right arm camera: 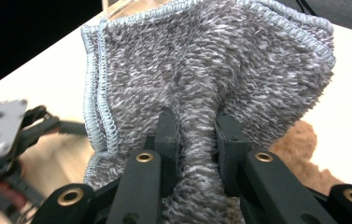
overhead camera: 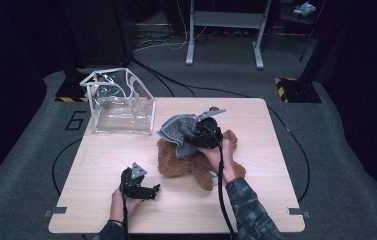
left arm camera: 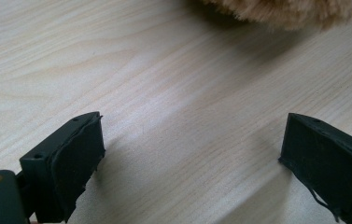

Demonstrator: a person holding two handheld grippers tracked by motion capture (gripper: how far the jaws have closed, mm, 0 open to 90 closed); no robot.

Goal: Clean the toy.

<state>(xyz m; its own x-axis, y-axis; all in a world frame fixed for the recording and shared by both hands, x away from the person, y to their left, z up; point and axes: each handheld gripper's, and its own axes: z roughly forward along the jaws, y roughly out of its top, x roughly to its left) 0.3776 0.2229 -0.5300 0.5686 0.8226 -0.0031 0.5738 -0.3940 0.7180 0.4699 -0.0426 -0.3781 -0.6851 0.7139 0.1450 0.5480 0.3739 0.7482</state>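
Clearly the right gripper (overhead camera: 202,134) has its jaws pinched on a grey terry washcloth (overhead camera: 177,131), held up above the brown teddy bear (overhead camera: 196,161) that lies near the middle of the wooden surface (overhead camera: 101,160). In the right gripper view the jaws bite a gathered ridge near the middle of the washcloth (right arm camera: 201,70), and the fabric fans out beyond them, its stitched pale-blue hem folded over on one side. The cloth looks light, soft and wholly limp: it will droop and swing from whatever point is held, and it should neither slip nor suffer from a firm squeeze, since the looped pile gives the pads plenty to bite on. A bunched fold like this one seems a sound place to hold it; a grip on the hem or a corner would probably let it hang longer and lie flatter when it is set down.

The left gripper (overhead camera: 138,186) rests low on the near left part of the surface, well apart from the cloth. In the left gripper view its jaws stand wide apart with nothing between them, and an edge of the bear's fur (left arm camera: 285,11) shows at the top.

A clear plastic bag (overhead camera: 121,102) with white trim stands open at the far left corner, beyond the bear.
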